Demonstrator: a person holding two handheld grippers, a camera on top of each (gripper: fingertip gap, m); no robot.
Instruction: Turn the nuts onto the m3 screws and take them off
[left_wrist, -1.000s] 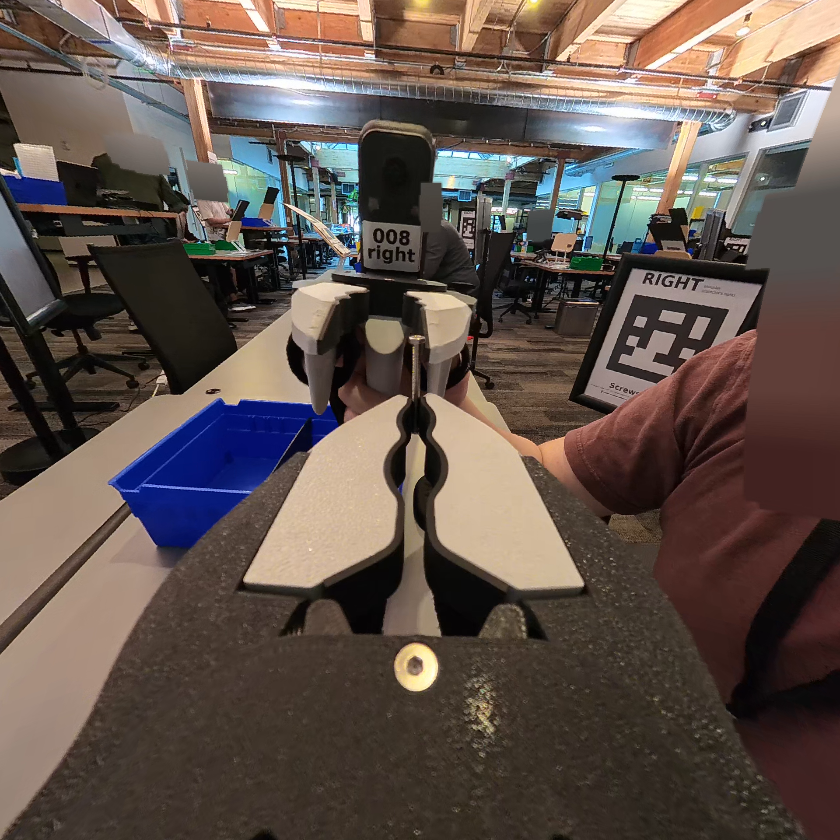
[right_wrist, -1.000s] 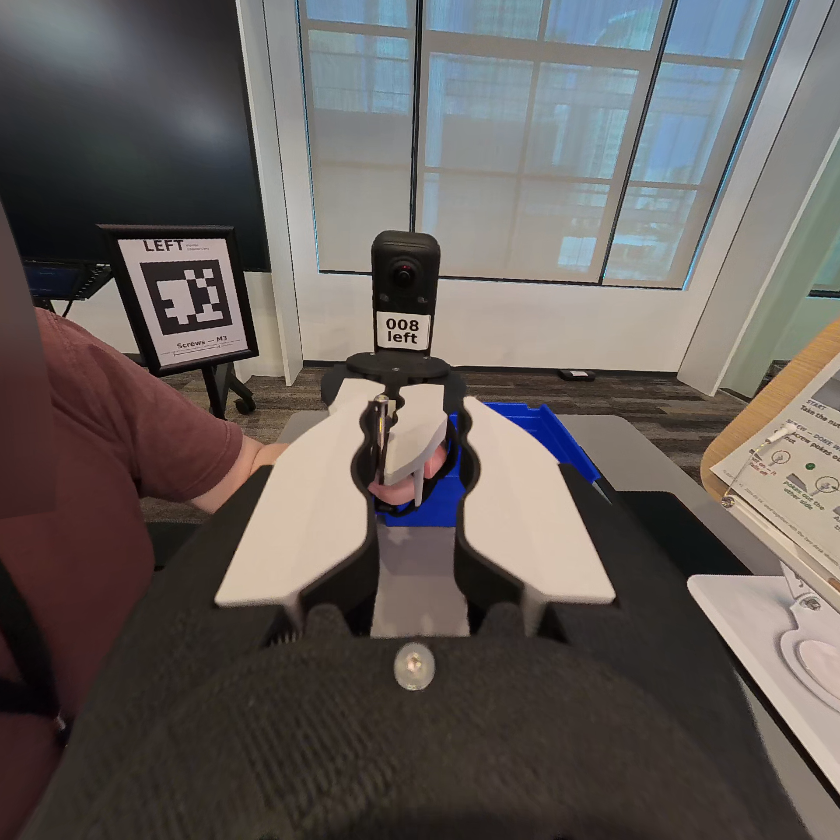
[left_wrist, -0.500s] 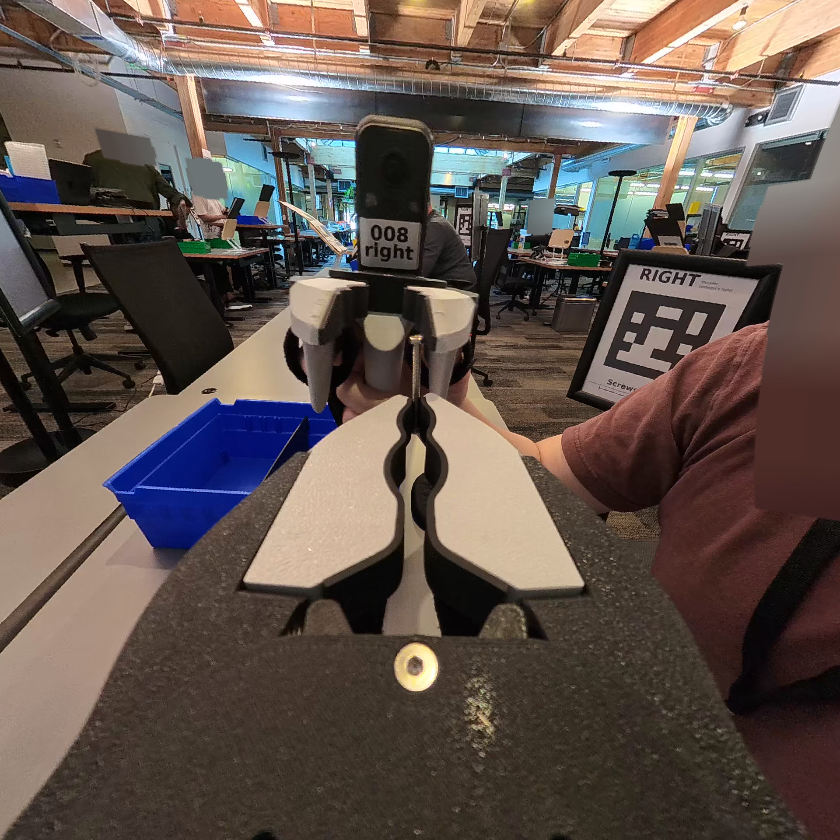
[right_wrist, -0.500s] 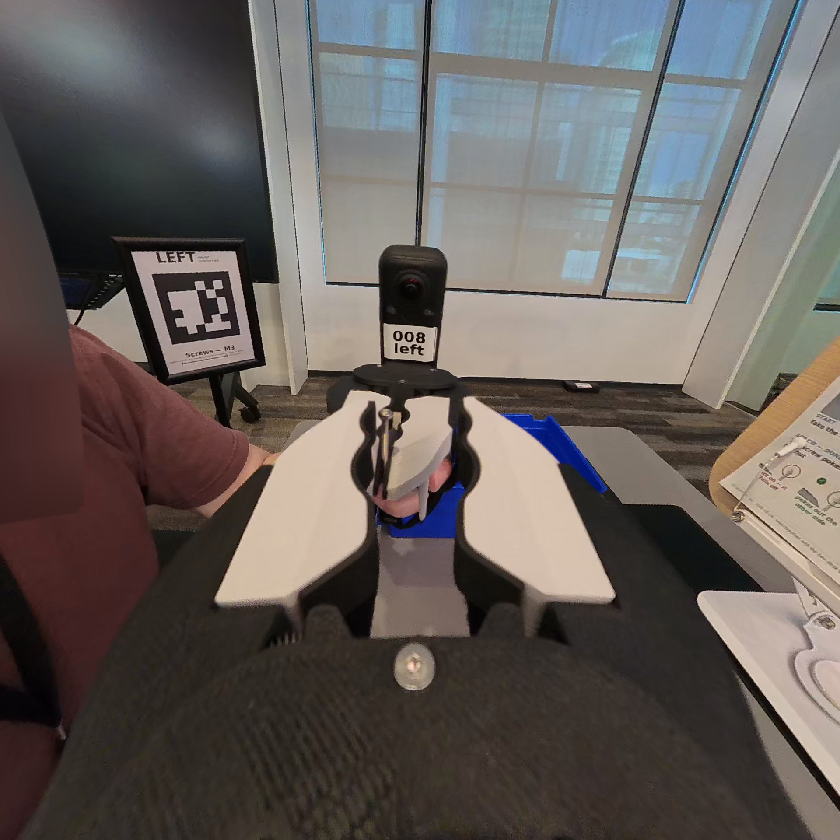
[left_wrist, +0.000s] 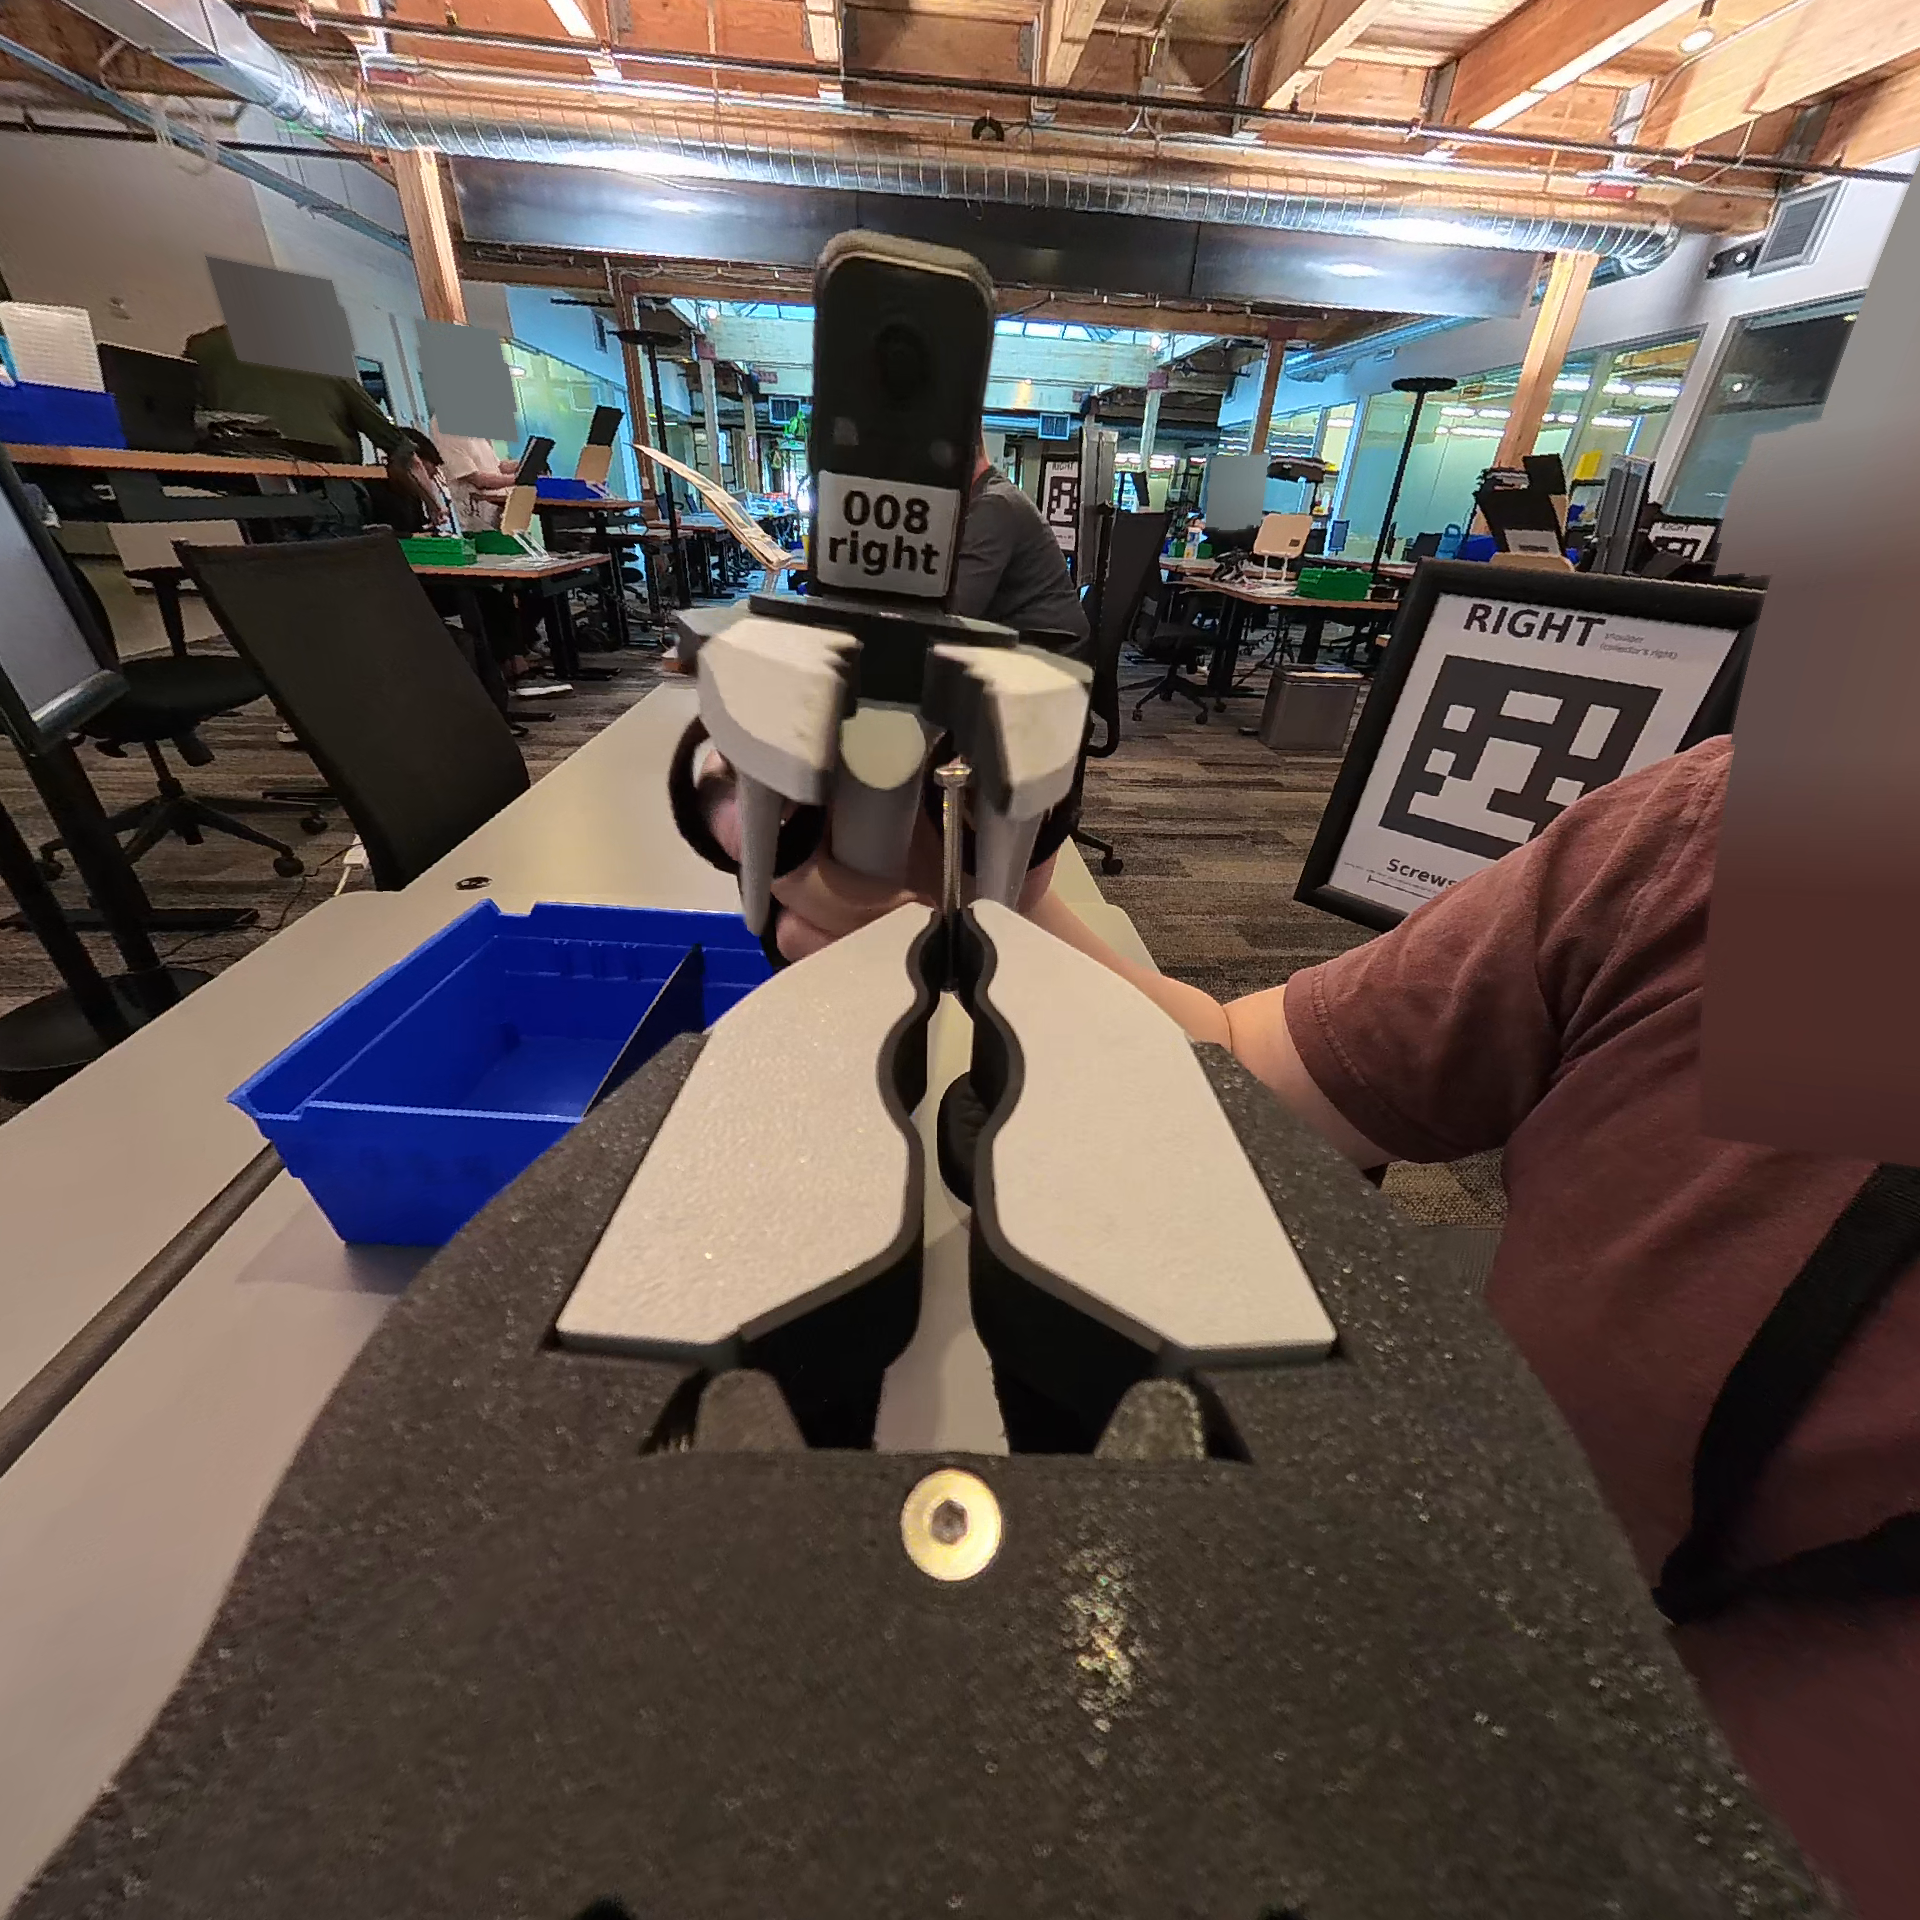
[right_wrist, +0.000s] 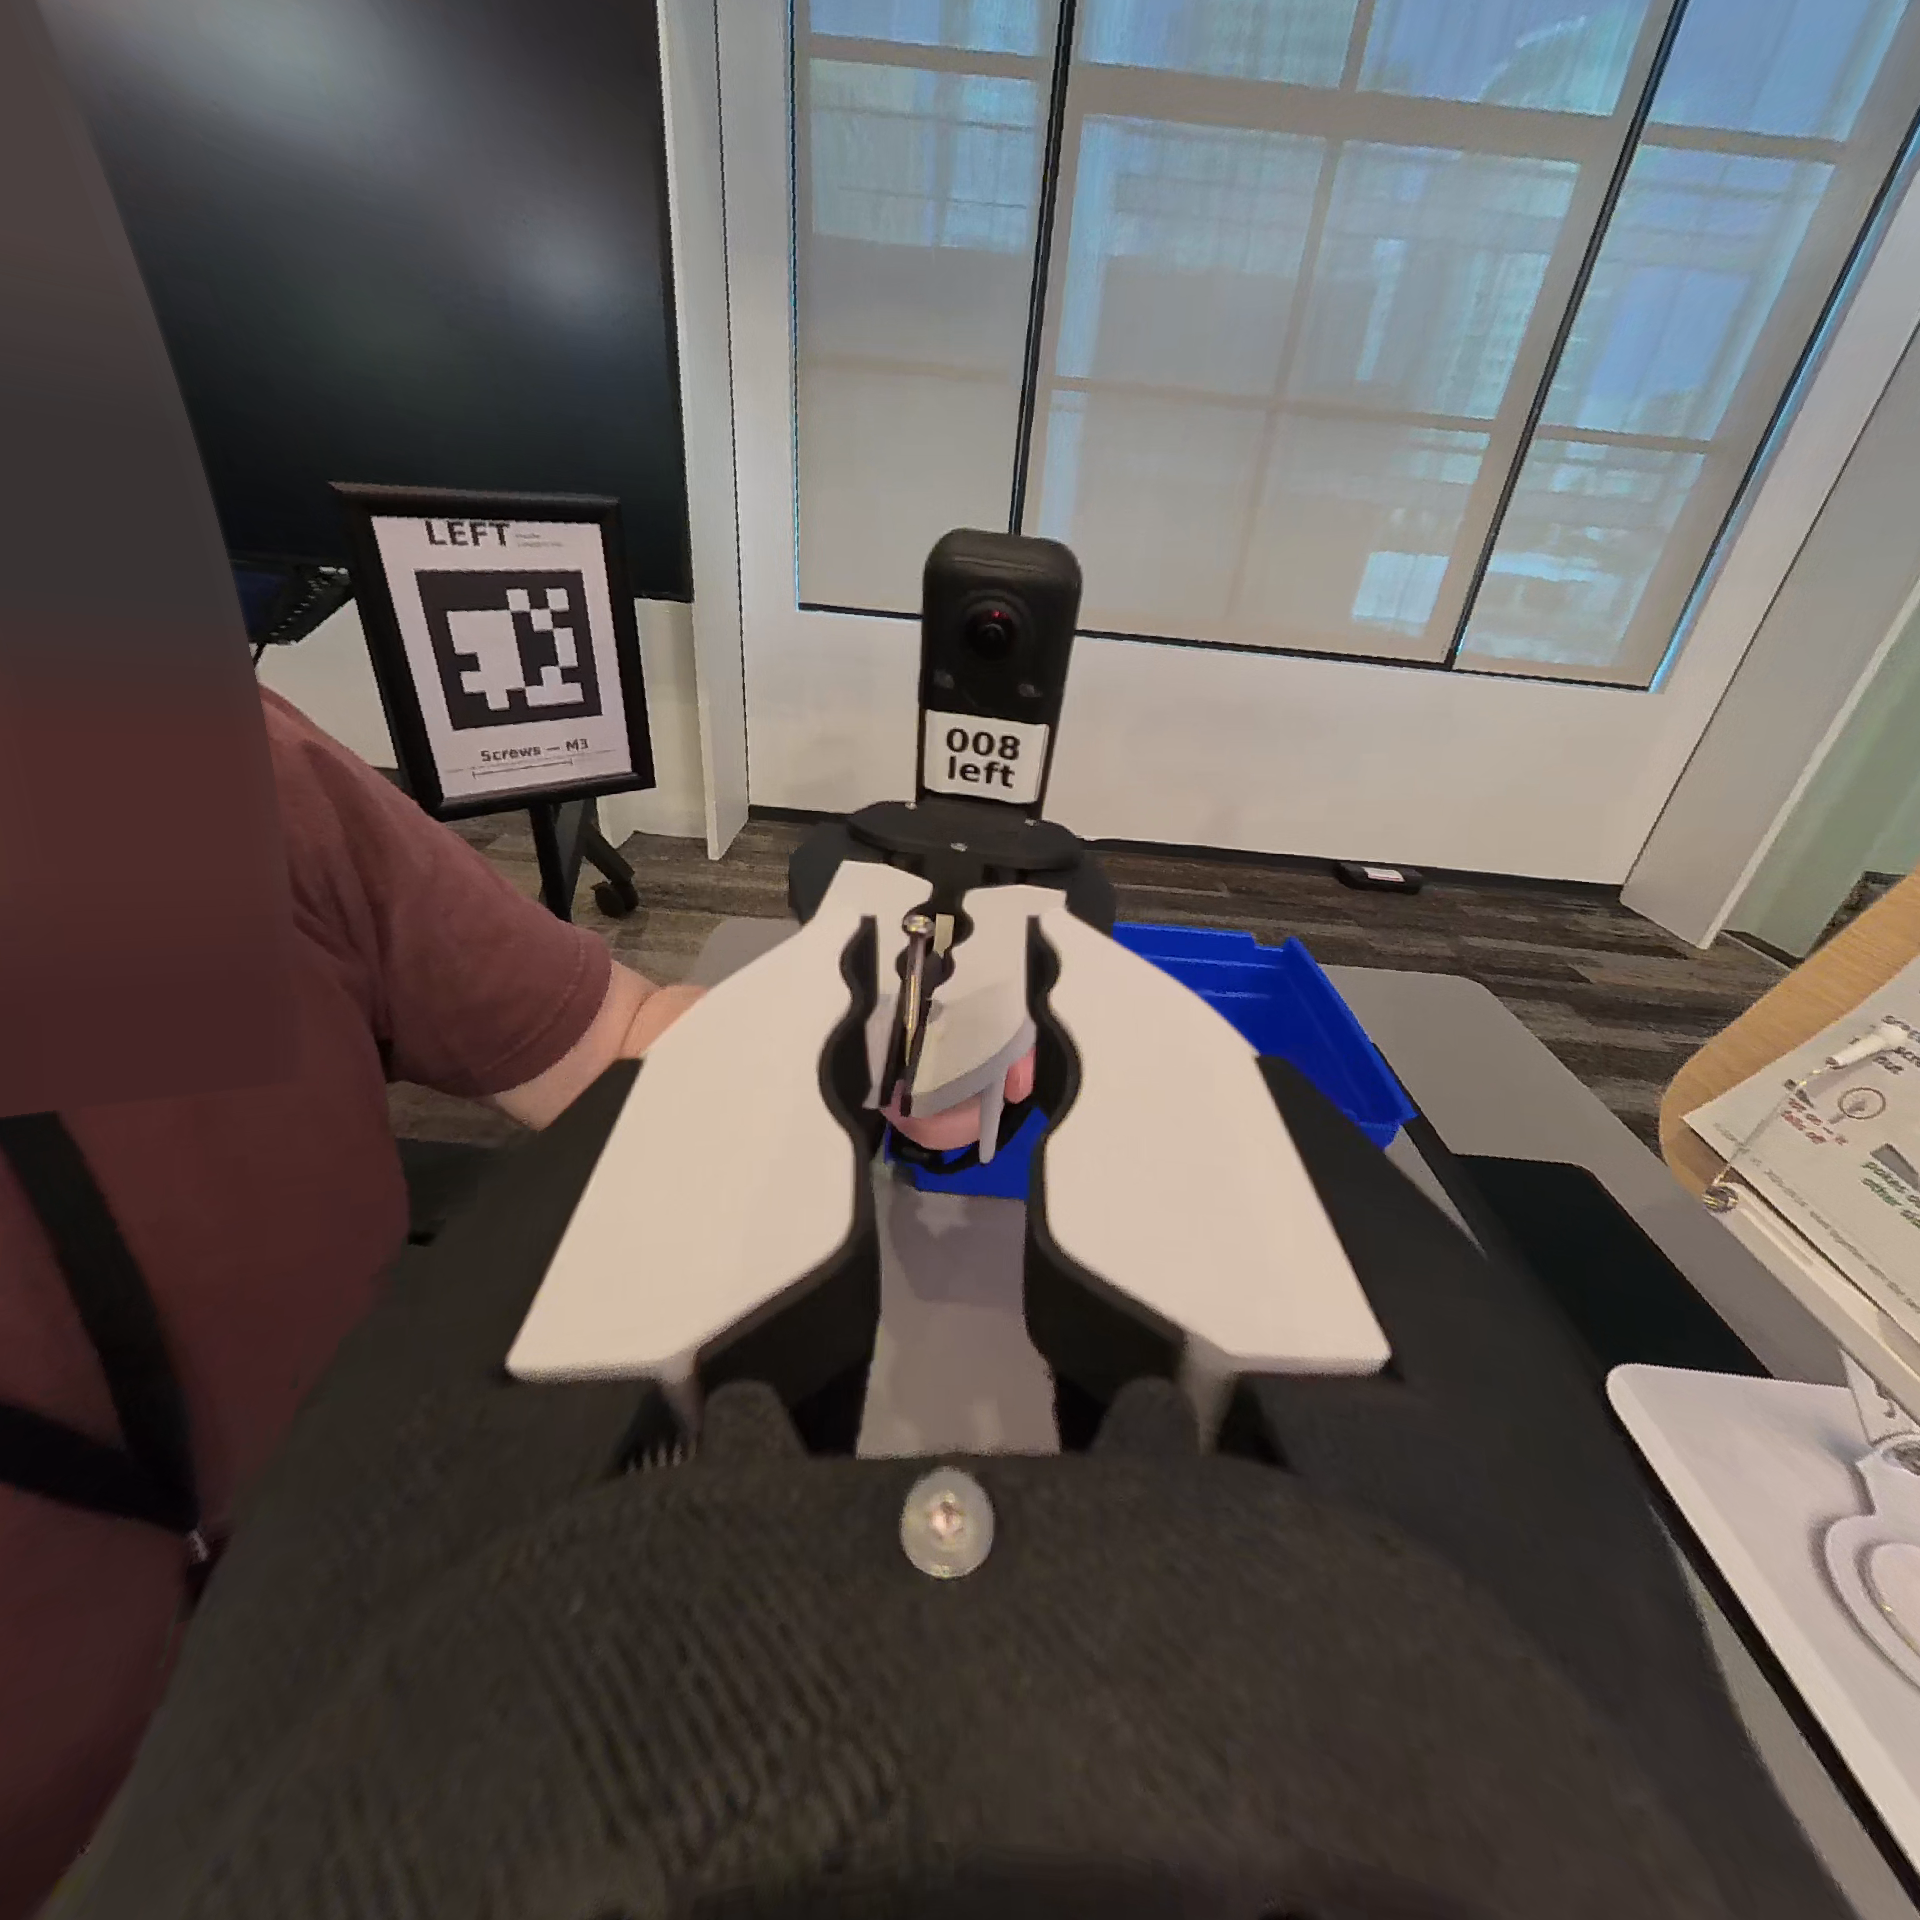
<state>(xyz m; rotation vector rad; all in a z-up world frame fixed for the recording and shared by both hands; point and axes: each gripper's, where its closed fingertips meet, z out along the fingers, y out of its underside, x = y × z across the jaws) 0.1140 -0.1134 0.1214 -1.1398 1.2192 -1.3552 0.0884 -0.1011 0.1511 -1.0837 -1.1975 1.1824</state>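
Observation:
My left gripper is shut on a long thin M3 screw, which stands upright with its head on top. My right gripper faces it at close range, open and empty. In the right wrist view the right gripper has its white fingers spread. The left gripper and the screw show in the gap between them, nearer the left-hand finger. I see no nut in either view.
A blue divided bin sits on the grey table under the grippers; it also shows in the right wrist view. Framed marker signs stand beside the table. Papers lie at the right. The person's maroon sleeve is close. My left and right fingertips are right by each other.
The screw stays clamped in the left gripper. In the right wrist view it has shifted slightly right between the open right fingers. Otherwise only a small wobble.

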